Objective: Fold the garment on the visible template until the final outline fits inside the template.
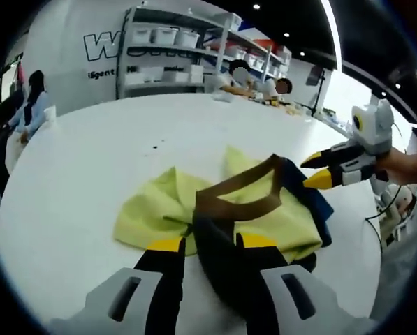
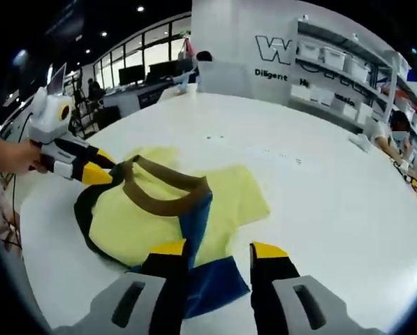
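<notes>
White table [image 1: 89,153], crumpled yellow-navy garment [image 1: 278,223]

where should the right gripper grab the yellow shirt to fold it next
Probably the loose yellow sleeve flap that lies flat on the white table, sticking out past the brown collar. Its edge is free and thin, so come in low from the bare table side and pinch the hem. The right gripper is open near the blue panel; the left gripper is by the collar.
</notes>
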`<act>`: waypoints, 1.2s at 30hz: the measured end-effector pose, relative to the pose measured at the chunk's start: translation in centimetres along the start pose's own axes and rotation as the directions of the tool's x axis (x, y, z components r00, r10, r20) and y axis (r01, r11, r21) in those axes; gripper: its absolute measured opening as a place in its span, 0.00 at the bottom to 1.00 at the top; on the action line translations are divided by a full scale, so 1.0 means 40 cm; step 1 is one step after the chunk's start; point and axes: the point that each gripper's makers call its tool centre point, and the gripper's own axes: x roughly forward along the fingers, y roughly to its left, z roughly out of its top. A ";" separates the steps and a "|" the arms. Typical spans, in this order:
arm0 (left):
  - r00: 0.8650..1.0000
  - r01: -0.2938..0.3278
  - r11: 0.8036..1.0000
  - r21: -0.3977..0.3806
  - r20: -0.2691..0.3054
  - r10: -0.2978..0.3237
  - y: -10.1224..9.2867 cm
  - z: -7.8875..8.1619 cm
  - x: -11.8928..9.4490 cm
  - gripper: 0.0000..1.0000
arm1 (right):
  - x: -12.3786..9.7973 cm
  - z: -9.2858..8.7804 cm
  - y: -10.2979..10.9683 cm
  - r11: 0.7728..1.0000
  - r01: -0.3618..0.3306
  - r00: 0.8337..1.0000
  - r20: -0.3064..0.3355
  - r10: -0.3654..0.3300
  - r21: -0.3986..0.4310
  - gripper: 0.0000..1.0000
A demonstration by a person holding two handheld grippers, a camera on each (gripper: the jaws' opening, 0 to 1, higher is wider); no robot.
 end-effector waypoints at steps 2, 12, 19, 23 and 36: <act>1.000 0.005 1.000 -0.009 -0.002 -0.005 0.002 -0.001 -0.001 0.31 | -0.004 0.010 -0.003 0.999 -0.005 1.000 0.017 0.005 0.034 0.30; 0.999 0.040 0.996 -0.081 -0.021 -0.042 0.005 -0.017 0.001 0.28 | 0.034 0.037 0.056 0.998 -0.042 0.999 0.022 0.041 0.051 0.29; 0.997 0.067 0.982 -0.177 -0.028 -0.073 0.009 -0.028 0.015 0.26 | 0.047 0.032 0.066 0.994 -0.036 0.999 0.003 0.036 0.107 0.26; 0.993 0.101 0.963 -0.251 -0.035 -0.114 0.001 -0.031 0.021 0.20 | 0.049 0.016 0.060 0.994 -0.021 1.000 -0.014 0.023 0.105 0.19; 0.993 0.107 0.972 -0.209 -0.020 -0.114 -0.014 -0.013 0.000 0.09 | 0.015 0.002 0.000 0.994 0.054 0.998 -0.035 -0.051 0.093 0.13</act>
